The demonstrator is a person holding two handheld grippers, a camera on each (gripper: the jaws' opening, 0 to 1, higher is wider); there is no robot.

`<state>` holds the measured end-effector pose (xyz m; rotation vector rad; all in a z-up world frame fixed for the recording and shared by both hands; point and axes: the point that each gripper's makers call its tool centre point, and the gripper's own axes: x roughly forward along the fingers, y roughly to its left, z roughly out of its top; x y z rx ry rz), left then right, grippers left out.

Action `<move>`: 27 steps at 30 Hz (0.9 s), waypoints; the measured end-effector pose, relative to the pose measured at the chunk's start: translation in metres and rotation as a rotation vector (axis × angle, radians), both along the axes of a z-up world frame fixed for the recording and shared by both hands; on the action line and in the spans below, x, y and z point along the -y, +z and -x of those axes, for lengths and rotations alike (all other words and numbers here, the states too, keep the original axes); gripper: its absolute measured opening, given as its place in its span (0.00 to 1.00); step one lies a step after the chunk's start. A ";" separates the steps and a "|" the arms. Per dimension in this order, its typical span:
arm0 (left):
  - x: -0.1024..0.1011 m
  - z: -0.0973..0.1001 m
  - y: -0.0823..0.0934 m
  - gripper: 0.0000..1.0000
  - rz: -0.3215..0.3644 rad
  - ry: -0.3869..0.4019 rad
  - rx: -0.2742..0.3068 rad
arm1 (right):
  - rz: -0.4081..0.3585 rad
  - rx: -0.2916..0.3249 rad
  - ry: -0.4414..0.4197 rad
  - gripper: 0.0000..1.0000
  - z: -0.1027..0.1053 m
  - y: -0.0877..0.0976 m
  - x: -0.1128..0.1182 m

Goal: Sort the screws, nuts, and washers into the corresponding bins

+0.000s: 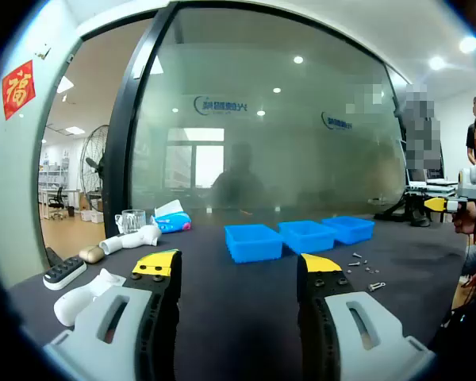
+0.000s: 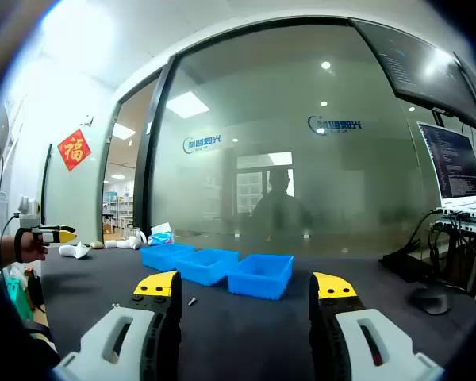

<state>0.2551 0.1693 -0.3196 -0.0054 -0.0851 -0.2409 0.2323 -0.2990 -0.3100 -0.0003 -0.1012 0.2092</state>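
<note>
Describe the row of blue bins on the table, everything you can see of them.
Three blue bins stand upright in a row on the dark table, side by side and close together; whether they touch cannot be told. They are open-topped rectangular tubs with a rim, and look like plastic. From these angles their insides look empty, though the bottoms are partly hidden. In the left gripper view, small screws lie scattered on the table near them. Neither gripper touches them.
</note>
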 end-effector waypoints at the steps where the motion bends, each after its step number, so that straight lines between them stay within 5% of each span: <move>1: 0.000 0.000 0.000 0.57 0.000 0.000 0.000 | 0.001 -0.001 0.000 0.61 0.000 0.000 0.000; 27: -0.001 0.001 0.000 0.57 0.003 0.002 0.003 | 0.003 0.003 0.003 0.61 0.000 0.004 -0.004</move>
